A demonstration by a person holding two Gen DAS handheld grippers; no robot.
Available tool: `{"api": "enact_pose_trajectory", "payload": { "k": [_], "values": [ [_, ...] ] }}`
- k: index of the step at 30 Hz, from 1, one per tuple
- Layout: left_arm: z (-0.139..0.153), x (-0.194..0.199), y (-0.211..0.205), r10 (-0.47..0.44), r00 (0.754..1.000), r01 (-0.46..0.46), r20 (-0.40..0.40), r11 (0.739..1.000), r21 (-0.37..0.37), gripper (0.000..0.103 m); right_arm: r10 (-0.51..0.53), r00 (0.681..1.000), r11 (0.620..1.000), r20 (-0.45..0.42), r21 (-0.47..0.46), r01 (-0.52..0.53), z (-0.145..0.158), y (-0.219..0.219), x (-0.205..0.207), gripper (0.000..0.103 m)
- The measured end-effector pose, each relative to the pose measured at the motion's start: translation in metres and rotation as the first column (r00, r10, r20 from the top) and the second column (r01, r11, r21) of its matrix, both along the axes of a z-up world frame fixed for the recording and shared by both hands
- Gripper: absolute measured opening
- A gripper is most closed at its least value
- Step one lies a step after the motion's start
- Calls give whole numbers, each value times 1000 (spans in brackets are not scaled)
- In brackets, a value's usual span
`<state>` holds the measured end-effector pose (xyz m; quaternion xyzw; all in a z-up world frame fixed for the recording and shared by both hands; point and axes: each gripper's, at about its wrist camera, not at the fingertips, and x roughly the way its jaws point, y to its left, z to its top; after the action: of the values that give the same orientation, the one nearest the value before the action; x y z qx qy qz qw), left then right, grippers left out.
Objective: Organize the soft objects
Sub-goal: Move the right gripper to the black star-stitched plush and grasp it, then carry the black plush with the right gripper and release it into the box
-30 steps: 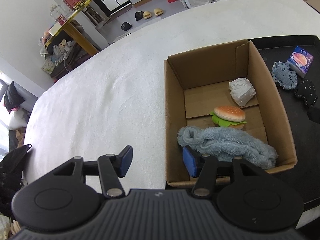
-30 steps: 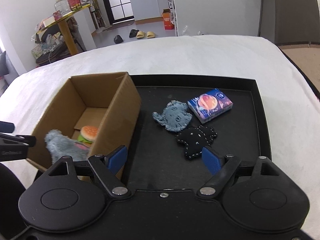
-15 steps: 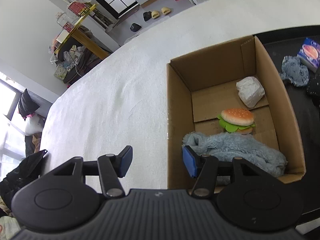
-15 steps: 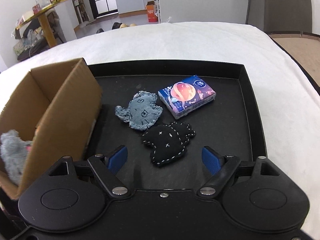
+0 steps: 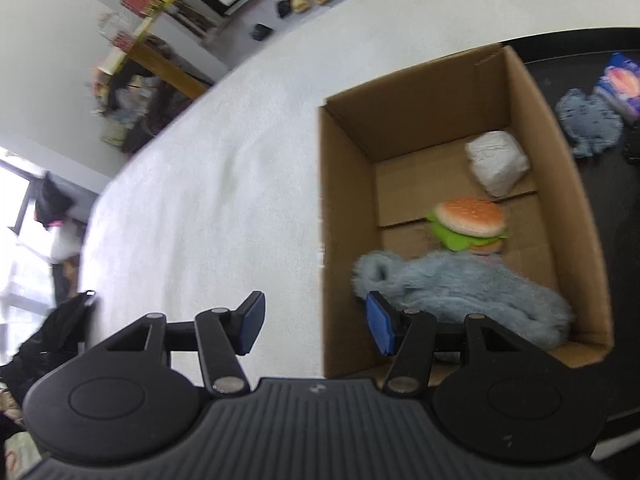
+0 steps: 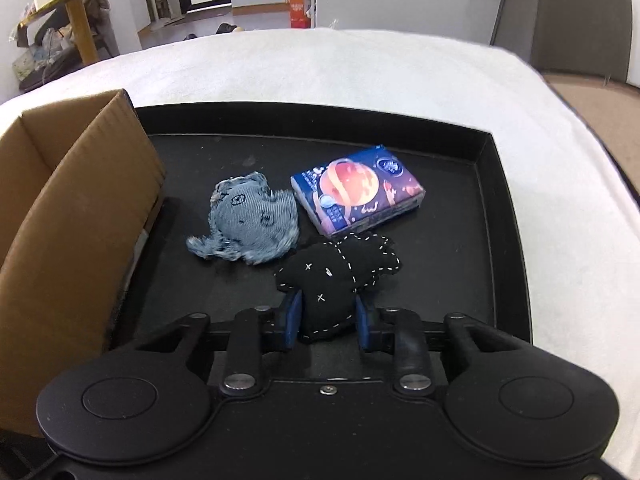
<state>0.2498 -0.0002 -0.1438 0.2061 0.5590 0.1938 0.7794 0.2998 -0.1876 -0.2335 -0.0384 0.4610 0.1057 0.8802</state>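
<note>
The right hand-held gripper [image 6: 327, 320] is clenched on the black stitched toy [image 6: 338, 276], whose near end is pressed between the two blue pads [image 6: 291, 318]. The toy is laid on the black tray [image 6: 500, 208], near the middle of its near edge. Just beyond it, towards the tray's far edge, the denim toy [image 6: 252, 220] is placed on the left and the tissue pack [image 6: 356, 192] on the right; both are close to the black toy, and whether they touch it cannot be told. The tray is carried by a surface covered with a white cloth [image 6: 360, 76].

The left hand-held gripper [image 5: 316, 324] is held released, with its jaws set astride the left wall of the cardboard box [image 5: 348, 208]; one blue pad is outside the box and the other inside, beside the fluffy blue toy [image 5: 464, 288]. Nothing is pressed by the pads.

The cardboard box is positioned along the tray's left edge, touching it. Three items are contained in it: the fluffy blue toy at the near end, the burger toy [image 5: 468, 220] in the middle, and a white wrapped bundle [image 5: 496, 162] at the far right corner.
</note>
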Motion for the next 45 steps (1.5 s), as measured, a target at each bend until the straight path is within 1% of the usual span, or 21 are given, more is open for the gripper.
{"api": "enact_pose_trajectory", "payload": {
  "k": [1, 2, 4, 10, 12, 15, 17, 19, 20, 21, 23, 27, 30, 31, 34, 38, 40, 42, 45],
  "values": [
    [1, 1, 1, -4, 1000, 3, -10, 1000, -31, 54, -11, 1000, 1000, -9, 23, 11, 3, -4, -1, 22],
    [2, 1, 2, -7, 1000, 6, -17, 999, -50, 54, -14, 1000, 1000, -1, 21, 14, 6, -6, -3, 22],
    [7, 2, 6, -7, 1000, 6, -16, 998, -68, 54, -1, 1000, 1000, 13, 15, 1, 10, -7, -7, 21],
    [21, -3, 29, 15, 1000, -13, 19, 993, -121, 54, 19, 1000, 999, 25, 32, -19, 23, -13, -25, 21],
    [26, -4, 35, 16, 999, -10, 40, 988, -154, 54, 14, 999, 1000, 31, 27, -15, 27, -14, -28, 21],
    [33, -6, 38, 5, 997, 5, 73, 990, -142, 54, 3, 1000, 999, 28, 35, -4, 36, -13, -33, 21],
    [38, -6, 39, 6, 995, 9, 100, 989, -146, 54, 4, 1000, 999, 26, 45, -5, 43, -11, -35, 21],
    [43, -9, 40, -6, 989, 34, 149, 981, -190, 54, 3, 1000, 999, 26, 53, -4, 50, -10, -36, 21],
    [45, -10, 39, -18, 986, 52, 166, 978, -204, 54, 4, 1000, 998, 31, 57, -6, 55, -9, -38, 21],
    [45, -10, 38, -29, 985, 64, 173, 978, -200, 54, 6, 999, 999, 38, 54, -8, 58, -7, -39, 21],
    [45, -12, 36, -41, 984, 75, 174, 978, -194, 54, 6, 999, 999, 47, 48, -9, 65, -4, -41, 21],
    [45, -14, 46, -13, 984, 60, 180, 964, -258, 54, 4, 998, 999, 63, 50, -7, 75, 3, -44, 21],
    [48, -14, 52, -24, 982, 76, 187, 957, -278, 54, 10, 997, 999, 79, 50, -14, 83, 8, -49, 21],
    [48, -13, 54, -19, 982, 74, 185, 953, -294, 54, 13, 996, 999, 83, 51, -18, 87, 11, -50, 21],
    [46, -13, 62, -4, 985, 68, 174, 929, -363, 54, 30, 995, 998, 93, 52, -35, 94, 19, -52, 21],
    [41, -12, 64, -34, 986, 90, 165, 934, -345, 54, 53, 994, 997, 97, 42, -57, 104, 31, -55, 21],
    [38, -12, 64, -41, 985, 98, 166, 932, -350, 54, 61, 993, 996, 97, 56, -67, 108, 37, -54, 21],
    [35, -13, 64, -49, 984, 106, 169, 932, -347, 54, 73, 992, 996, 104, 48, -78, 112, 44, -55, 21],
    [31, -12, 65, -60, 985, 116, 161, 923, -366, 53, 91, 990, 994, 108, 43, -96, 116, 55, -55, 21]
  ]
}}
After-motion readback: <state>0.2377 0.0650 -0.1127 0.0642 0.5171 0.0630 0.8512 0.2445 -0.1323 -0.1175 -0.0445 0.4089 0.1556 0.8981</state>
